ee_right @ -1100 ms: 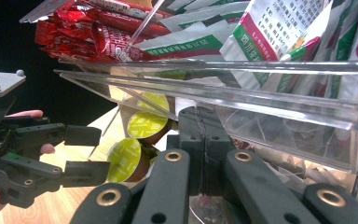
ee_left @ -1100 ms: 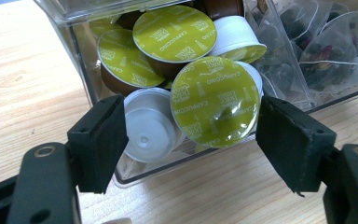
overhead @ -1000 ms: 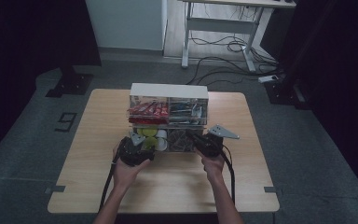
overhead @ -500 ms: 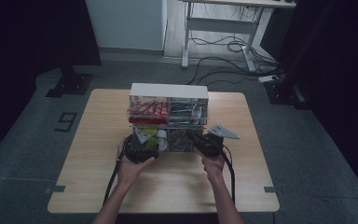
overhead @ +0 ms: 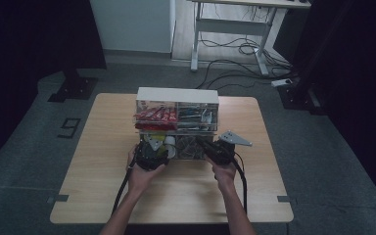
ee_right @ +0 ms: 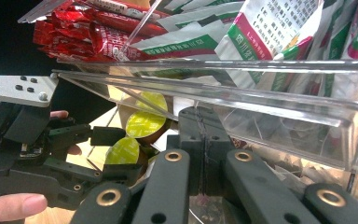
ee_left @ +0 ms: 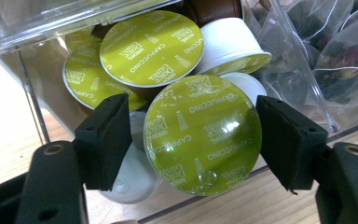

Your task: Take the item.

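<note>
A clear two-tier organiser (overhead: 177, 95) stands mid-table. Its lower left bin holds several green-lidded coffee capsules. One capsule (ee_left: 203, 135) lies between the jaws of my left gripper (ee_left: 196, 135), which have just been closing. The right pad is at the capsule's rim and a sliver of gap shows at the left pad. From above, the left gripper (overhead: 152, 149) reaches into that bin. My right gripper (ee_right: 204, 126) is shut, its tips under the clear upper shelf by the lower right bin (overhead: 191, 144). It also shows from above (overhead: 210, 147).
The upper tier holds red sachets (ee_right: 74, 32) on the left and green-and-white packets (ee_right: 270, 32) on the right. Clear tea pouches (ee_left: 335, 60) fill the bin beside the capsules. The wooden table (overhead: 103, 147) is bare around the organiser. Cables and a desk frame lie on the floor beyond.
My left gripper has edged slightly toward the capsule bin. The right hand and the organiser have not moved.
</note>
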{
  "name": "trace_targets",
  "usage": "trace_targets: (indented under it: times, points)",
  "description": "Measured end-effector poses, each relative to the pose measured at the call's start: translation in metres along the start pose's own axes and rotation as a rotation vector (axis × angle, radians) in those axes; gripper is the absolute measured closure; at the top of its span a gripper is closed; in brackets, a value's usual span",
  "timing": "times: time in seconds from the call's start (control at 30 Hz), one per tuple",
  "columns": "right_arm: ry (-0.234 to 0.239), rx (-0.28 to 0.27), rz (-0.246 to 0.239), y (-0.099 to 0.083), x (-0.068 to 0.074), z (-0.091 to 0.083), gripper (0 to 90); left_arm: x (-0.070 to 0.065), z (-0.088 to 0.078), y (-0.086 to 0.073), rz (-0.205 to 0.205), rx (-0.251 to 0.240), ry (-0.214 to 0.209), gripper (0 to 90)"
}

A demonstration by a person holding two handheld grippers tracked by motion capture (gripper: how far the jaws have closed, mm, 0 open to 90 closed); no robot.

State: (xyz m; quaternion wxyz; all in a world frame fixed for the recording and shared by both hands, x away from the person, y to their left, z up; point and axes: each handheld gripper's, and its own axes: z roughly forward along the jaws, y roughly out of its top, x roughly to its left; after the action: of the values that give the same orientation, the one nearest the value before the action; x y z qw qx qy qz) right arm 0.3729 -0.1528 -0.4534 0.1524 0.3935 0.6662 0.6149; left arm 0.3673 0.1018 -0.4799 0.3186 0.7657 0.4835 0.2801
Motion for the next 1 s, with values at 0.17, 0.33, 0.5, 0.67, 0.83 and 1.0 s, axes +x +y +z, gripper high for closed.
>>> trace_targets:
  times: [0.17,0.33,0.5,0.67,0.83,1.0]
  points:
    - [0.000,-0.001,0.002,0.000,0.000,0.000,88.9,-0.002,-0.001,-0.001,-0.001,-0.006,-0.011,37.6]
    - [0.000,-0.002,0.002,0.000,-0.001,0.000,88.9,-0.001,-0.002,-0.001,-0.008,-0.011,-0.020,38.1]
    - [0.001,-0.002,0.002,0.000,-0.001,0.000,88.9,0.001,-0.007,0.000,-0.014,-0.020,-0.038,38.2]
    - [-0.001,-0.003,0.002,0.000,-0.001,0.000,88.9,0.001,-0.015,0.001,-0.011,-0.035,-0.051,38.2]
    - [-0.001,-0.003,0.002,0.000,-0.001,0.000,88.9,0.002,-0.024,0.000,-0.002,-0.049,-0.058,38.3]
    - [-0.002,-0.003,0.002,0.000,-0.001,0.000,88.9,0.005,-0.031,-0.002,-0.009,-0.059,-0.073,38.2]
